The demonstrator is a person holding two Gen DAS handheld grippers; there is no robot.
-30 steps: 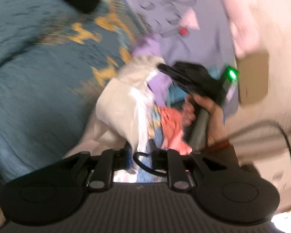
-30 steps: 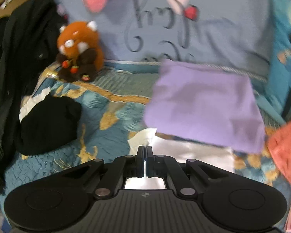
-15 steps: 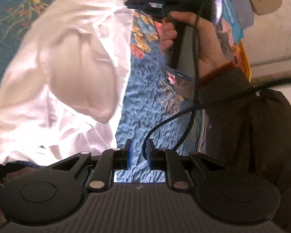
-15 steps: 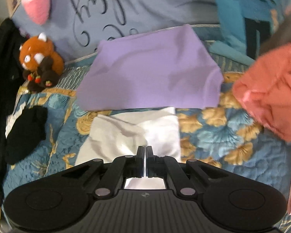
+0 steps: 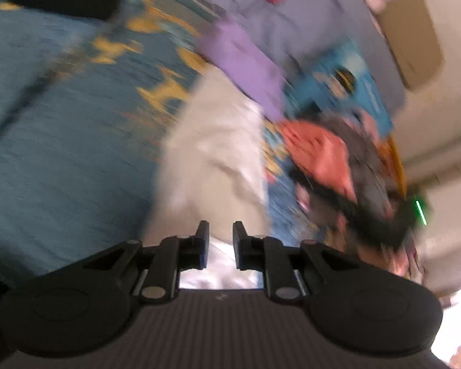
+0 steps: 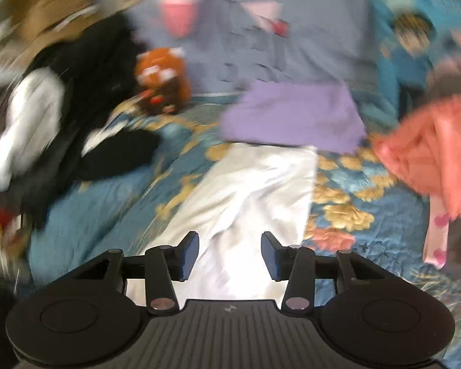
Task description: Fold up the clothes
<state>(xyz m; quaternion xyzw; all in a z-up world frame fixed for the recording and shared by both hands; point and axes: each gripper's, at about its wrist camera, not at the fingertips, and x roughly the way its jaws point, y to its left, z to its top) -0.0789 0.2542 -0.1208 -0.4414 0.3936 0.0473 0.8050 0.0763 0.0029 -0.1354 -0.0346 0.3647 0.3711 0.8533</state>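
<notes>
A white garment (image 6: 249,184) lies folded lengthwise on the blue floral bedspread (image 6: 353,203); it also shows in the left wrist view (image 5: 218,160). A folded purple garment (image 6: 295,117) lies just beyond it, also in the left wrist view (image 5: 246,61). My right gripper (image 6: 229,256) is open and empty above the white garment's near end. My left gripper (image 5: 220,244) is open with a narrow gap, empty, over the white garment. Both views are motion-blurred.
An orange-pink garment (image 6: 436,153) lies at the right, also in the left wrist view (image 5: 319,160). A black and white clothes pile (image 6: 76,117) is at the left. A red panda plush (image 6: 163,80) and a grey pillow (image 6: 292,40) sit at the back.
My right gripper has opened and let go of the white garment, which now lies flat. Both grippers have swung quickly; the left one now looks along the bed again.
</notes>
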